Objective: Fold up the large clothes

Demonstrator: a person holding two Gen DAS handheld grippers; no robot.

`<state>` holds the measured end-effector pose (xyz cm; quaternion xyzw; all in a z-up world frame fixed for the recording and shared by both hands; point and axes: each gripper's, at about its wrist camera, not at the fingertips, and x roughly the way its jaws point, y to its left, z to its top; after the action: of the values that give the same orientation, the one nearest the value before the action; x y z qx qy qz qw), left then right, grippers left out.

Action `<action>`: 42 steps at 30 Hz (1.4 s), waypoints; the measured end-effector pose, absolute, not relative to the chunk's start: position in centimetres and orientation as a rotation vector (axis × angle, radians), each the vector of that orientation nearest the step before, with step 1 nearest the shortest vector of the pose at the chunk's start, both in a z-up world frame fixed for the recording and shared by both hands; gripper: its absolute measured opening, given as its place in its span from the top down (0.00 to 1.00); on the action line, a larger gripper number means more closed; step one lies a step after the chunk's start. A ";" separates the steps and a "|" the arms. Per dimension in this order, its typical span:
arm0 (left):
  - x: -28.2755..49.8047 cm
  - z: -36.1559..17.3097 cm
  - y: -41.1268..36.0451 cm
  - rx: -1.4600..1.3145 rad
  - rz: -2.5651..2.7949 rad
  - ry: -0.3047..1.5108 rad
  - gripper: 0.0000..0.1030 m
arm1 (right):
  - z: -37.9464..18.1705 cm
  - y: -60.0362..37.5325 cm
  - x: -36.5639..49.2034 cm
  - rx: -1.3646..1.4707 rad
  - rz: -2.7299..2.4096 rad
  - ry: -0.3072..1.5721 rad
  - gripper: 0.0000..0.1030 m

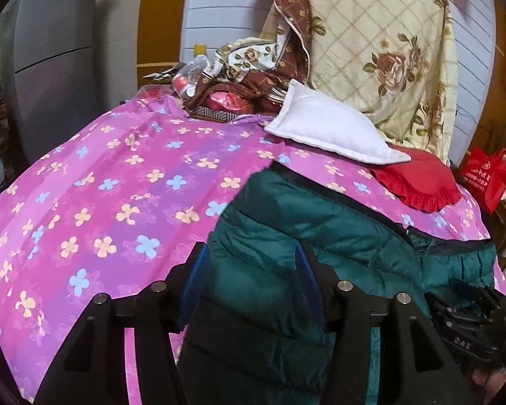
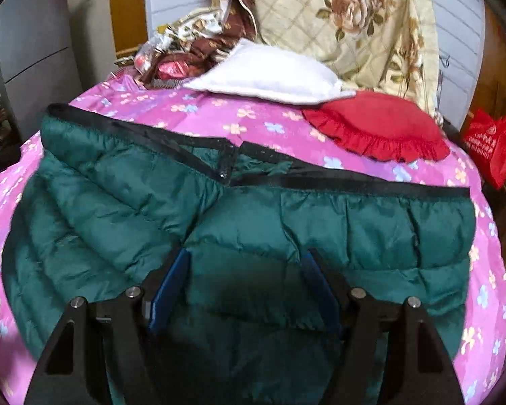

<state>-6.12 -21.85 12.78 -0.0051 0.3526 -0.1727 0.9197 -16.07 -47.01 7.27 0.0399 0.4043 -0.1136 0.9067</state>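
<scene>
Item: I see one dark green quilted puffer jacket.
Trim: black binding runs along its far edge, meeting at a small snap near the middle.
Pose: lying flat, spread wide, one side panel overlapping the other.
Location: near part of the pink flowered bedspread.

The dark green quilted puffer jacket is smooth synthetic cloth with a faint sheen, edged in matt black binding tape. Under it the pink flower-printed bedsheet looks slick and slightly glossy. The white pillow is soft matt cloth, the red frilled cushion matt fabric, and the cream rose-patterned quilt stitched cotton-like cloth
</scene>
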 end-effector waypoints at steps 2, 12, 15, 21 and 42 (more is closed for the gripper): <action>-5.9 12.2 -22.4 0.002 -0.357 0.736 0.66 | 6.5 -47.5 -15.3 0.103 -0.233 0.853 0.29; -5.3 9.8 -24.3 0.061 -0.334 0.804 0.66 | 3.9 -49.5 -12.2 0.171 -0.241 0.902 0.27; -4.8 9.9 -25.1 0.078 -0.344 0.805 0.66 | 5.4 -49.7 -13.2 0.204 -0.214 0.879 0.27; -2.8 8.9 -26.7 0.115 -0.314 0.822 0.66 | 9.4 -52.8 -17.4 0.206 -0.256 0.787 0.26; 0.5 5.8 -27.1 0.100 -0.283 0.864 0.55 | 6.0 -59.6 -17.6 0.264 -0.416 0.861 0.25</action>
<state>0.47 -27.14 5.83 0.0482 0.4172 -0.1366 0.8972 -17.58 -59.61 5.98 0.1269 0.4131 -0.1995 0.8795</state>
